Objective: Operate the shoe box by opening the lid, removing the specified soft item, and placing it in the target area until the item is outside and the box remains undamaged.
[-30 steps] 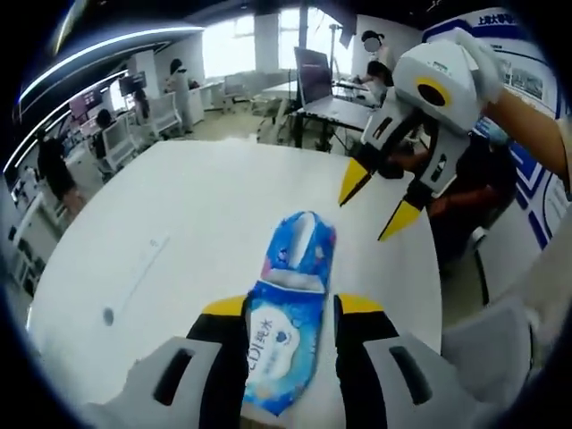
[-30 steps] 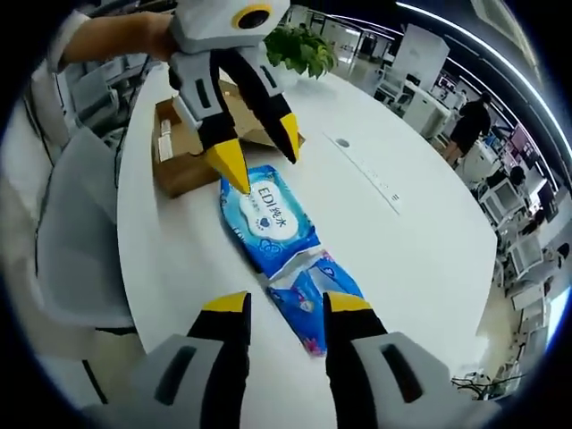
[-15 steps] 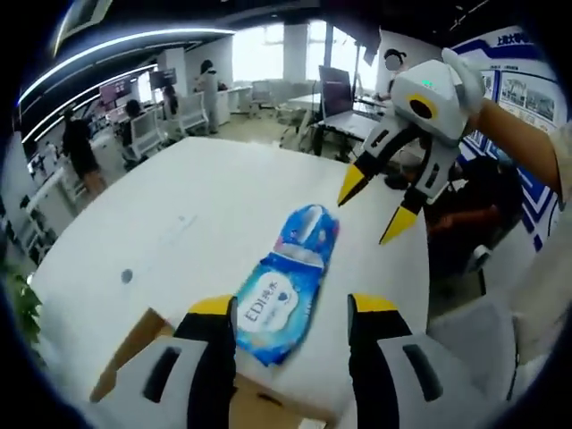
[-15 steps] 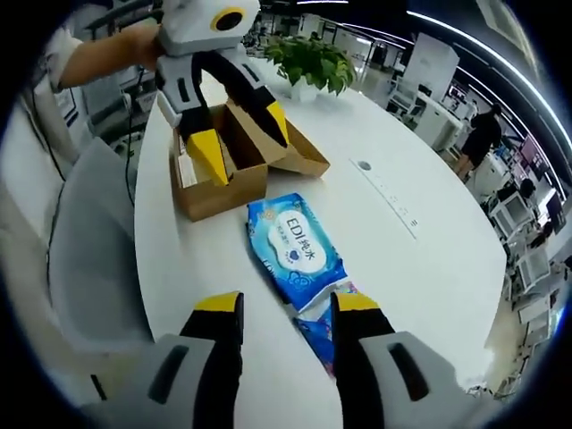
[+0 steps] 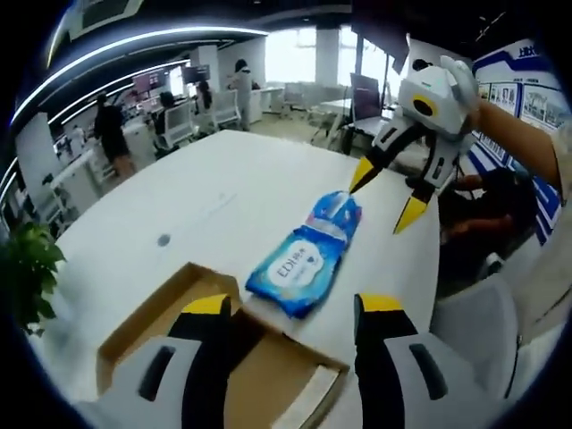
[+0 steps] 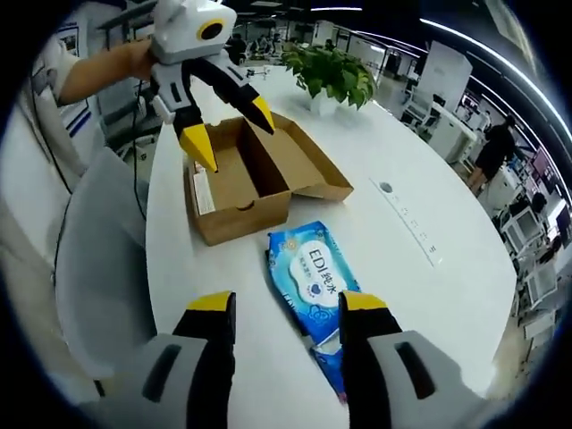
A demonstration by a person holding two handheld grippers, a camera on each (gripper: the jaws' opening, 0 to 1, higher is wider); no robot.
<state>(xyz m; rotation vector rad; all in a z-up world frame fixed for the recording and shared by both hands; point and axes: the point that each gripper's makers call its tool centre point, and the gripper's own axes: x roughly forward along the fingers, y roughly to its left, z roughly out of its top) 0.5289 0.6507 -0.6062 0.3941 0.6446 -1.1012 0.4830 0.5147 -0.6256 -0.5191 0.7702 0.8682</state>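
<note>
— Where do we see the wipes [image 6: 314, 284]?
— On the table [image 6: 420, 295], just beside the open box [image 6: 250, 179].
— And our grippers?
— Left [image 5: 286, 308] and right [image 6: 279, 308] both gape, holding nothing.

White table [image 5: 223, 192]: box [image 6: 255, 179], wipes pack [image 6: 313, 277], plant [image 6: 332, 76].

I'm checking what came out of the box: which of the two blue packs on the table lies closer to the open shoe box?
The wipes pack with the white oval label, lying just beside the shoe box. The second blue pack lies beyond it, at its far end.
</note>
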